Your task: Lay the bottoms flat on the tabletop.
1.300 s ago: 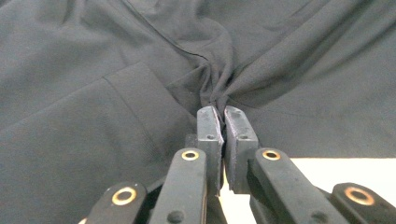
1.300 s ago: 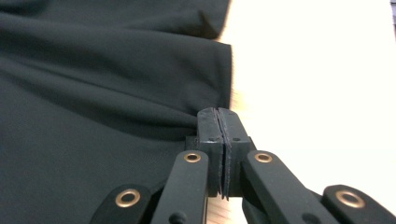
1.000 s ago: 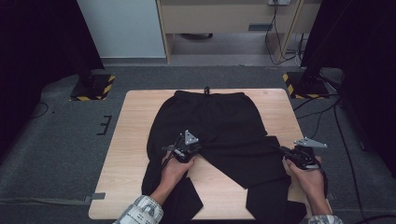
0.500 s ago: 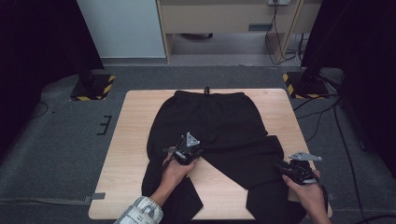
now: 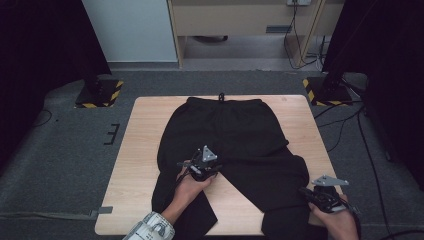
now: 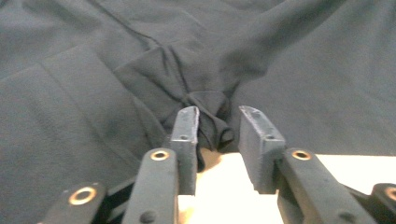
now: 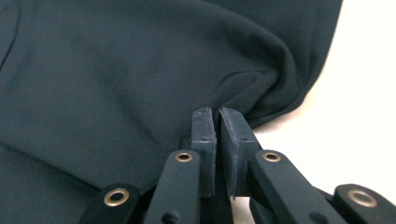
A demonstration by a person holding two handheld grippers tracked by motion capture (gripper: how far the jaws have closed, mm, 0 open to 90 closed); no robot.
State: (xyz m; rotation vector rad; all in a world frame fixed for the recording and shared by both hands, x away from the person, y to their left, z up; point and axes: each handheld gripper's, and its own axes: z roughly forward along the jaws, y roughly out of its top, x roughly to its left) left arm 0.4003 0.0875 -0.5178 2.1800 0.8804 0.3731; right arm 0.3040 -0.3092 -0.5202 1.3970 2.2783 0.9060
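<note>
Black trousers (image 5: 235, 135) lie spread on the wooden table (image 5: 142, 150), waistband at the far side. My left gripper (image 5: 216, 167) rests at the crotch. Its jaws have just been opening and now stand apart around a small bunch of seam cloth (image 6: 212, 116) that only brushes the left pad. My right gripper (image 5: 303, 191) is near the table's front right corner, at the outer edge of the right leg. Its jaws have just been closing and now pinch a fold of the black trousers (image 7: 243, 88) between the pads (image 7: 203, 126).
Bare wood shows on both sides of the trousers and between the legs (image 5: 240, 200). Two stands with yellow-black striped bases (image 5: 97, 92) (image 5: 320, 90) sit on the grey floor beyond the table. A cabinet (image 5: 240, 20) and cables lie farther back.
My right hand has moved toward the near edge of the table along the right trouser leg. The left hand has stayed at the crotch.
</note>
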